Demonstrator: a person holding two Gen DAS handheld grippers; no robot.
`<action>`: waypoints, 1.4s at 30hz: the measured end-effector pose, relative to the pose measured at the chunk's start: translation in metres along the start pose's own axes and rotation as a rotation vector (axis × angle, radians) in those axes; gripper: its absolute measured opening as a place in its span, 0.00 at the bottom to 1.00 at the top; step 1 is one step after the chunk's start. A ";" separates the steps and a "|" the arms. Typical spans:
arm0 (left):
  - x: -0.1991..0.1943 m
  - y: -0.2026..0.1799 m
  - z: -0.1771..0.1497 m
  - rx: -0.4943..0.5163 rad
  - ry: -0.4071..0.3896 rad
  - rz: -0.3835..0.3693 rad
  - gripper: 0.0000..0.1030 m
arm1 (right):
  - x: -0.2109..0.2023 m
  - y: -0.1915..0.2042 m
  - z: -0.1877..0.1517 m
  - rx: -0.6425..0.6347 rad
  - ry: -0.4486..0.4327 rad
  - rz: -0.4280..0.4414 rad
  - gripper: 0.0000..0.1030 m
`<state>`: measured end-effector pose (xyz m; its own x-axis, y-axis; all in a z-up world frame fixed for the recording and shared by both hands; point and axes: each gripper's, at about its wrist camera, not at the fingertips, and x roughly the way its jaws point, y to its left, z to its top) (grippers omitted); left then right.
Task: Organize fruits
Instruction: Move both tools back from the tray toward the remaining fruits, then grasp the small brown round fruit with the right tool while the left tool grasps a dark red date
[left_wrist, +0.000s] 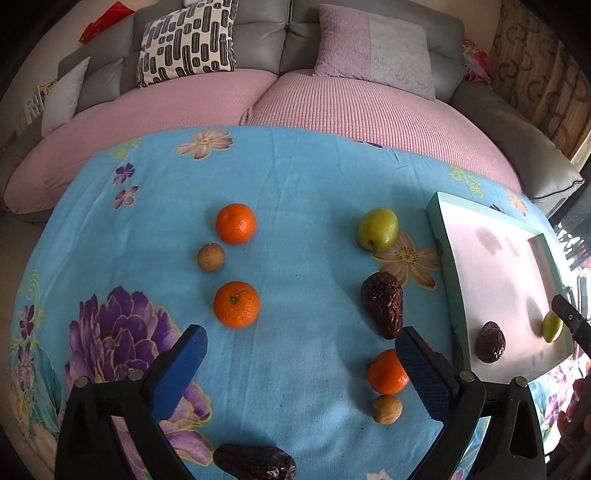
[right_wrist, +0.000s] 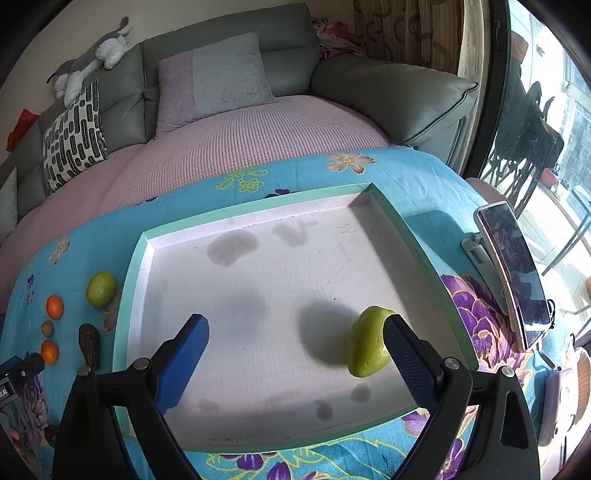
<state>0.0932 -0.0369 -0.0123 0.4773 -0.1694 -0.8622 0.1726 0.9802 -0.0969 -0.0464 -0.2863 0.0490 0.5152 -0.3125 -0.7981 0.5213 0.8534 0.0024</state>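
The right gripper (right_wrist: 295, 354) hangs over the tray (right_wrist: 255, 206) with its jaws spread wide, holding nothing; a green fruit (right_wrist: 365, 343) lies in the tray just beside its right finger. The left gripper (left_wrist: 301, 360), equally wide and empty, hovers left of the tray above the loose fruits; an orange (left_wrist: 386, 373) sits beside its right finger.

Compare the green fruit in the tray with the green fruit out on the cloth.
The green fruit in the tray lies on the white tray floor beside the open right gripper; the green fruit on the cloth sits on the blue floral cloth, outside the tray. Both are smooth and yellow-green.
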 end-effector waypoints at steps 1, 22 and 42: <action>-0.005 0.004 0.001 -0.012 -0.011 -0.004 1.00 | -0.002 0.005 0.000 -0.015 -0.004 0.011 0.93; -0.042 0.052 -0.058 -0.094 -0.023 -0.053 1.00 | -0.040 0.117 -0.042 -0.222 0.002 0.320 0.93; -0.019 0.035 -0.091 -0.053 0.086 -0.096 0.89 | -0.020 0.156 -0.074 -0.287 0.166 0.443 0.64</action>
<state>0.0118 0.0099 -0.0443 0.3851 -0.2551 -0.8869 0.1674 0.9644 -0.2048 -0.0254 -0.1161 0.0204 0.5169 0.1521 -0.8424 0.0606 0.9751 0.2132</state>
